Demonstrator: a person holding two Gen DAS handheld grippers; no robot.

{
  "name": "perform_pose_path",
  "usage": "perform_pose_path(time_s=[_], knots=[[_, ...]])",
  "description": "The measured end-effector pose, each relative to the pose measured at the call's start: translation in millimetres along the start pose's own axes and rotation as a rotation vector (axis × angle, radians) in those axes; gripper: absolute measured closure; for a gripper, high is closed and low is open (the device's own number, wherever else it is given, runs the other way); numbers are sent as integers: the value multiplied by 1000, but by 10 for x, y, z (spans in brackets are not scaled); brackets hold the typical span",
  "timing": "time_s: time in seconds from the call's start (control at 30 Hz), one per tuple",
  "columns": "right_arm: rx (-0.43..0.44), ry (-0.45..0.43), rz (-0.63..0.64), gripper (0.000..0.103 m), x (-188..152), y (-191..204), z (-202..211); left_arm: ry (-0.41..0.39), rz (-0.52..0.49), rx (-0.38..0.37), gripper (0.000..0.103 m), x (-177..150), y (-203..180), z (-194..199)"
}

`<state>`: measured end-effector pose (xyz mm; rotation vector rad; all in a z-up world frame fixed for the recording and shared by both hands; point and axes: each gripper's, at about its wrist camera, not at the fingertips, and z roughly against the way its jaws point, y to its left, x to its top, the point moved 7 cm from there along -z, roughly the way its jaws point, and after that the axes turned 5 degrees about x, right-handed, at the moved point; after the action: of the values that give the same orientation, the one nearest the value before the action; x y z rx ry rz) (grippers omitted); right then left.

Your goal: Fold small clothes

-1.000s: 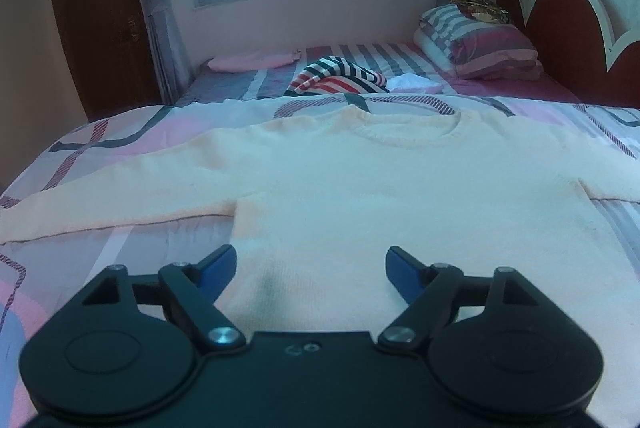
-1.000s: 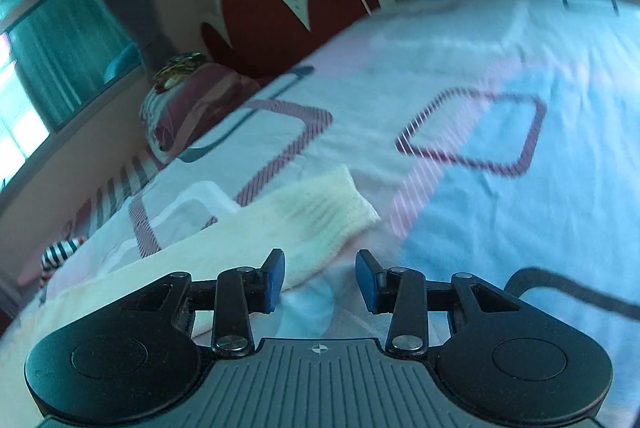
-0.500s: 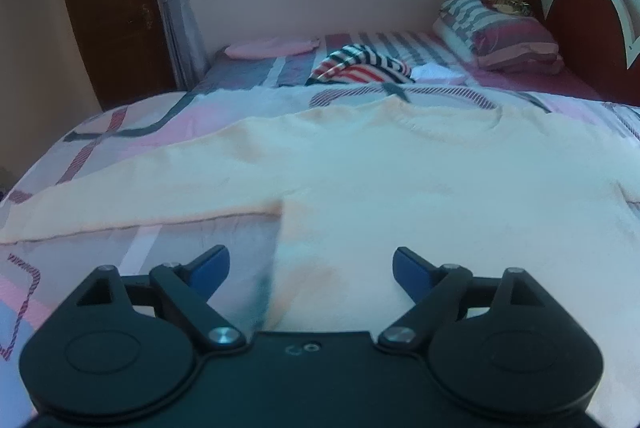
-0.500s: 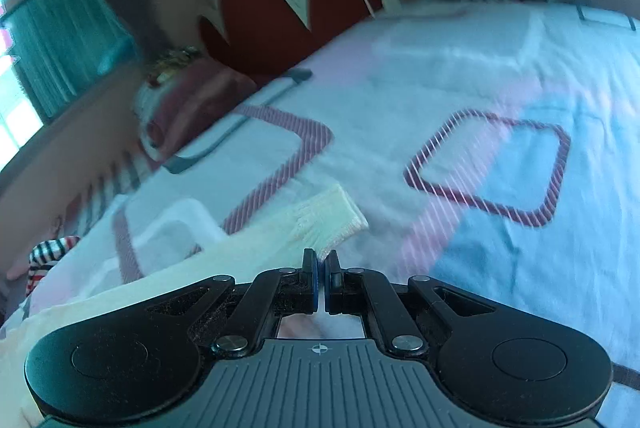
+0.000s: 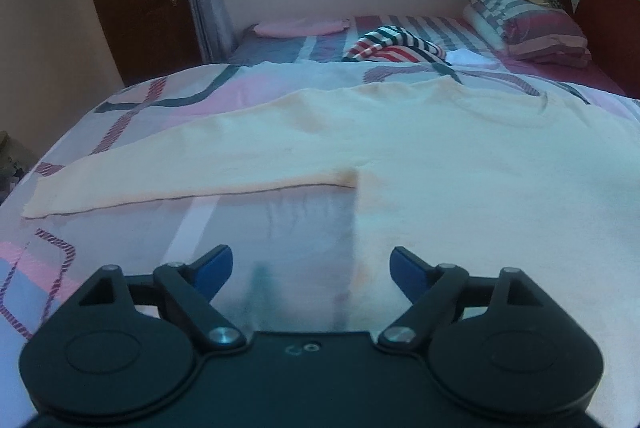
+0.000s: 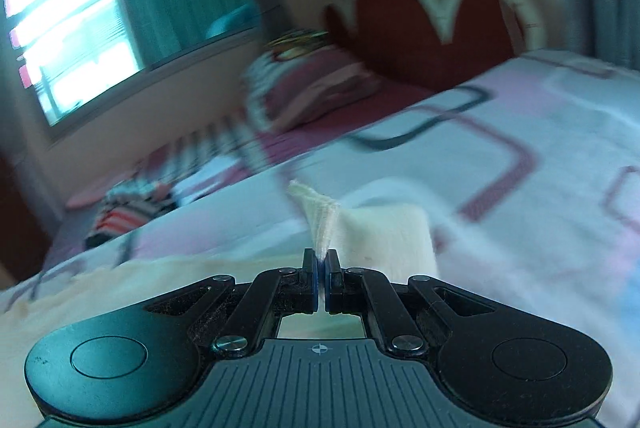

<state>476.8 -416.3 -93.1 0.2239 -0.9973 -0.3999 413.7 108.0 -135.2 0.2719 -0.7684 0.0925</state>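
Note:
A cream knit sweater (image 5: 460, 164) lies flat on the patterned bedspread (image 5: 224, 96), its left sleeve (image 5: 168, 176) stretched out to the left. My left gripper (image 5: 311, 266) is open and empty, low over the sweater's left side edge below the armpit. My right gripper (image 6: 321, 259) is shut on the ribbed cuff of the right sleeve (image 6: 320, 216) and holds it lifted off the bed, with the sleeve (image 6: 384, 236) bent up behind it.
A striped garment (image 5: 394, 46) and a pink cloth (image 5: 300, 27) lie farther back on the bed. Folded striped bedding (image 5: 528, 24) sits by the red headboard (image 6: 420, 24). A window and a dark door are at the back wall.
My right gripper closed on the sleeve cuff and lifted it, swinging left toward the sweater body. My left gripper moved left, from over the body to its left side edge.

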Motion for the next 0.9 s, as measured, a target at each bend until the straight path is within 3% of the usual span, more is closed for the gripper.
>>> perform_pose_path(time_s=[0.37,0.7,0.73,0.77,0.83,0.9], knots=[[274,128,143,101,-687,1783,-414,2,34,-22,27,7,172,52],[449,279,228,101,-1376,2734,-746,-6,36,-24,28,67,129,56],[452,284,255,91,-1437,2767,-747,-4,39,-30,28,72,105,48],[458,265,294,69,-1462,2797,-731,-3,39,-40,28,83,66,38],[483,233,324,42,-1453,2812,-650,-4,42,-60,28,120,-23,11],[471,175,324,42,-1420,2756,-569,-14,48,-101,29,202,-204,-23]])
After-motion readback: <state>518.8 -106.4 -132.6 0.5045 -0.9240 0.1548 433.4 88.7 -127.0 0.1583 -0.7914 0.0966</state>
